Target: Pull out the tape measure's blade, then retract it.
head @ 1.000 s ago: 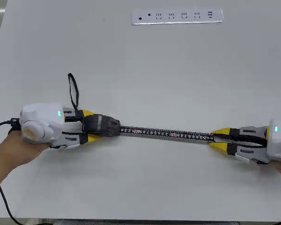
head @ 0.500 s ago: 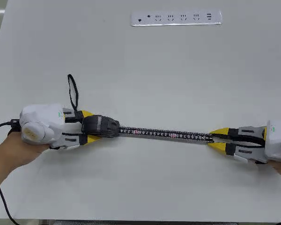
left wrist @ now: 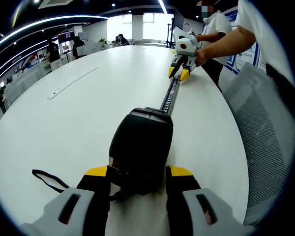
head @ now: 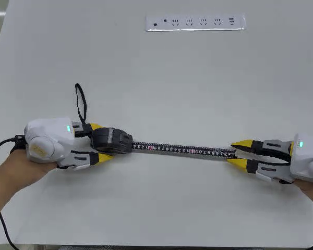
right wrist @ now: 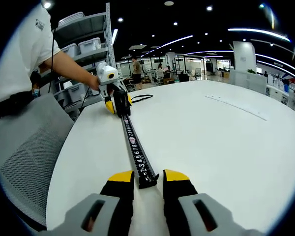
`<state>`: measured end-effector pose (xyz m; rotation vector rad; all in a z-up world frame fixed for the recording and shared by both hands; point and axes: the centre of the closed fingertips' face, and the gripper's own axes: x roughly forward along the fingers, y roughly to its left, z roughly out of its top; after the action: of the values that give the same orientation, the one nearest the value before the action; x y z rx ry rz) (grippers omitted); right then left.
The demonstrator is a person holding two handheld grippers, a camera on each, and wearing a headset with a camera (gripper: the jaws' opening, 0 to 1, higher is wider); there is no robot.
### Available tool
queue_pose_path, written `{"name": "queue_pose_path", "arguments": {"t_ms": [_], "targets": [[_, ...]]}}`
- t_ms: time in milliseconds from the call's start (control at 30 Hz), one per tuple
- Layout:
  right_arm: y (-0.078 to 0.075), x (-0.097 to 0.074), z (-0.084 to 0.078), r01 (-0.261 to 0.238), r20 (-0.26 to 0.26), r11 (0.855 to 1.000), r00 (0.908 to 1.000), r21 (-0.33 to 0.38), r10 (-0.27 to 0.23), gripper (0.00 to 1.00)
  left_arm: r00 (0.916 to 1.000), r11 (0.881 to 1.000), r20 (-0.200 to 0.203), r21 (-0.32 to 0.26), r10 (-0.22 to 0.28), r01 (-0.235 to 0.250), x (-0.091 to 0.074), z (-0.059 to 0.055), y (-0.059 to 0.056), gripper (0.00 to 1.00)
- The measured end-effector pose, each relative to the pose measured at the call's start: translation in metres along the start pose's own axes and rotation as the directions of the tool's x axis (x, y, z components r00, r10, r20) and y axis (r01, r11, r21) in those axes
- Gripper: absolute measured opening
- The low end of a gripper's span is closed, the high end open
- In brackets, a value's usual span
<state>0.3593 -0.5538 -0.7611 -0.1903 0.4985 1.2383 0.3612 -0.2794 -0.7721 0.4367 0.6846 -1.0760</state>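
Compared with a second ago, the right gripper (head: pixel 239 153) has its jaws spread apart where they were pinched together on the blade's end. It also sits a touch further toward 9 o'clock, so it looks let go now. In the right gripper view the end hook (right wrist: pixel 148 179) lies between the two jaws with a sliver of gap on each side. The left gripper (head: pixel 104 141) is clenched around the tape measure case (head: pixel 112 140), one jaw on each flat side. The case sits on the white worktop (head: pixel 198 78) over at 9 o'clock, with its wrist strap (head: pixel 81 101) looping off toward 12. From there the blade (head: pixel 182 150) lies flat on the worktop and runs out toward 3 o'clock. A power strip (head: pixel 195 22) lies well clear at 12 o'clock. My guess on handling: the blade is thin springy steel, stiff lengthwise but easy to kink if it's twisted, and it probably wants to zip back into the case. So the hook is the place to hold it, guiding it in rather than letting it snap. The case looks chunky and grippy, and the side-on hold seems fine.
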Motion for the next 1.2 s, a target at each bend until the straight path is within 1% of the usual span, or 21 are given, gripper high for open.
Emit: {"name": "queue_pose_path", "arguments": {"t_ms": [67,133,267,333,400,433,467,500,567,633,667,733,867,933,1000,1100,1167,1200], "targets": [[0.002,0.000,0.002,0.005,0.013,1.000,0.9999,0.013,-0.005,0.24,0.9998,1.000,0.009,-0.021,0.016,-0.015,-0.001,0.001,0.002,0.44],[0.004,0.000,0.004,0.014,0.021,1.000,0.9997,0.025,-0.014,0.26,0.9992,0.999,0.029,-0.046,0.027,-0.026,-0.003,0.004,0.003,0.46],[0.007,-0.001,0.007,0.041,0.023,0.998,0.9989,0.038,-0.042,0.30,0.9988,0.998,0.033,-0.052,0.036,-0.035,-0.005,0.007,0.001,0.48],[0.008,-0.002,0.009,0.048,0.030,0.998,0.9983,0.043,-0.049,0.30,0.9983,0.998,0.038,-0.055,0.044,-0.042,-0.006,0.009,0.001,0.49],[0.006,-0.002,0.010,0.064,0.032,0.996,0.9973,0.059,-0.066,0.31,0.9975,0.997,0.041,-0.063,0.058,-0.055,-0.008,0.010,0.001,0.49],[0.005,-0.003,0.010,0.075,0.027,0.995,0.9967,0.072,-0.077,0.32,0.9963,0.995,0.045,-0.074,0.074,-0.071,-0.009,0.010,0.003,0.50],[0.006,-0.002,0.011,0.078,0.026,0.994,0.9964,0.073,-0.080,0.34,0.9956,0.994,0.048,-0.083,0.080,-0.075,-0.009,0.010,0.003,0.51],[0.008,-0.003,0.013,0.083,0.029,0.994,0.9960,0.072,-0.085,0.34,0.9945,0.991,0.060,-0.105,0.086,-0.079,-0.011,0.011,0.003,0.51],[0.011,-0.003,0.016,0.093,0.032,0.993,0.9949,0.074,-0.095,0.33,0.9934,0.990,0.067,-0.113,0.093,-0.085,-0.013,0.013,0.003,0.52],[0.008,-0.003,0.012,0.112,0.023,0.989,0.9931,0.095,-0.115,0.34,0.9925,0.989,0.068,-0.115,0.102,-0.094,-0.016,0.014,0.001,0.52],[0.008,-0.003,0.011,0.117,0.027,0.988,0.9924,0.100,-0.120,0.35,0.9918,0.988,0.072,-0.120,0.105,-0.096,-0.017,0.014,0.000,0.52],[0.011,-0.003,0.012,0.128,0.036,0.986,0.9905,0.103,-0.133,0.37,0.9904,0.986,0.074,-0.127,0.117,-0.107,-0.018,0.014,-0.001,0.53],[0.015,-0.003,0.008,0.152,0.020,0.982,0.9876,0.113,-0.156,0.39,0.9851,0.978,0.092,-0.161,0.146,-0.130,-0.024,0.018,-0.002,0.55],[0.016,-0.005,0.008,0.172,0.019,0.977,0.9843,0.125,-0.176,0.40,0.9818,0.973,0.101,-0.185,0.161,-0.140,-0.026,0.020,-0.003,0.55],[0.017,-0.005,0.009,0.186,0.021,0.974,0.9815,0.132,-0.190,0.42,0.9780,0.968,0.124,-0.208,0.168,-0.140,-0.028,0.023,-0.006,0.56],[0.020,-0.006,0.011,0.195,0.024,0.970,0.9793,0.144,-0.201,0.42,0.9768,0.965,0.118,-0.217,0.178,-0.150,-0.028,0.020,-0.011,0.56],[0.020,-0.007,0.012,0.205,0.025,0.966,0.9772,0.155,-0.211,0.43,0.9754,0.961,0.119,-0.230,0.186,-0.155,-0.030,0.019,-0.013,0.56],[0.022,-0.007,0.014,0.211,0.027,0.964,0.9757,0.159,-0.218,0.43,0.9730,0.957,0.124,-0.241,0.195,-0.161,-0.031,0.019,-0.013,0.56]]}}
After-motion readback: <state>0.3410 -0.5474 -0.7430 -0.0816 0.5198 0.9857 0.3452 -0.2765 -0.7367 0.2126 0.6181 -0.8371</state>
